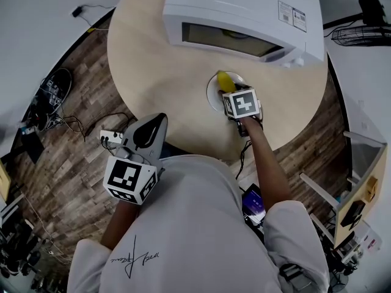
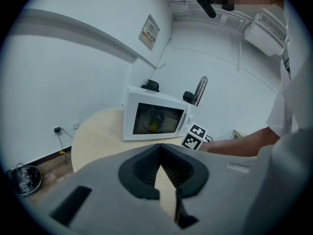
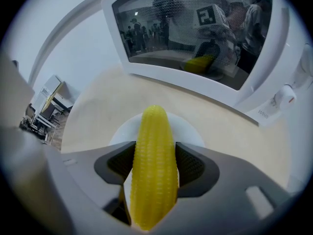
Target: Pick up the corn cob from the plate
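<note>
A yellow corn cob [image 3: 153,131] lies on a small white plate [image 3: 189,131] on the round wooden table, just in front of the microwave. My right gripper [image 3: 155,164] points steeply down over it, and both dark pads sit against the cob's sides. From the head view the cob [image 1: 225,80] pokes out past the right gripper [image 1: 231,92] on the plate [image 1: 213,94]. My left gripper [image 1: 148,133] hovers at the table's near edge, away from the plate, shut with nothing in it [image 2: 159,153].
A white microwave [image 1: 244,17] with its door closed stands at the back of the table [image 1: 159,72]; something yellow shows behind its window [image 2: 154,124]. Cables and a power strip [image 1: 110,138] lie on the wood floor to the left.
</note>
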Available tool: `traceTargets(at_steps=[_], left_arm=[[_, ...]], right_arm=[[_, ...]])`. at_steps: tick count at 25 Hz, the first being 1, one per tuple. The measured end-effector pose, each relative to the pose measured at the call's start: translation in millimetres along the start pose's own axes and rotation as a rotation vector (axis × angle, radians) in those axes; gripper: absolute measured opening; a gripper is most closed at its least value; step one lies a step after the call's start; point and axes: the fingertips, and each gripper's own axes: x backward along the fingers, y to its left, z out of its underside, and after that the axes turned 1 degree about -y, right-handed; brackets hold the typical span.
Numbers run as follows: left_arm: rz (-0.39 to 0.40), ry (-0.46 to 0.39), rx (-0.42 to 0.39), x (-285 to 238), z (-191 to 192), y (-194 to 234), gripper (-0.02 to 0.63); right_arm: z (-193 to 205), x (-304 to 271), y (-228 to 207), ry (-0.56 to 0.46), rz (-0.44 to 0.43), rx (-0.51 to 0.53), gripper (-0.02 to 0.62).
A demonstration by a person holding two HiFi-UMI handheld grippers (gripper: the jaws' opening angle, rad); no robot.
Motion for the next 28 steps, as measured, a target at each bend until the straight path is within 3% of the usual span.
traceTargets(at_steps=[28], left_arm=[[0.003, -0.026, -0.009, 3, -6, -11, -0.003]], right_arm=[[3, 14, -9, -0.029, -0.034, -0.068, 0.267]])
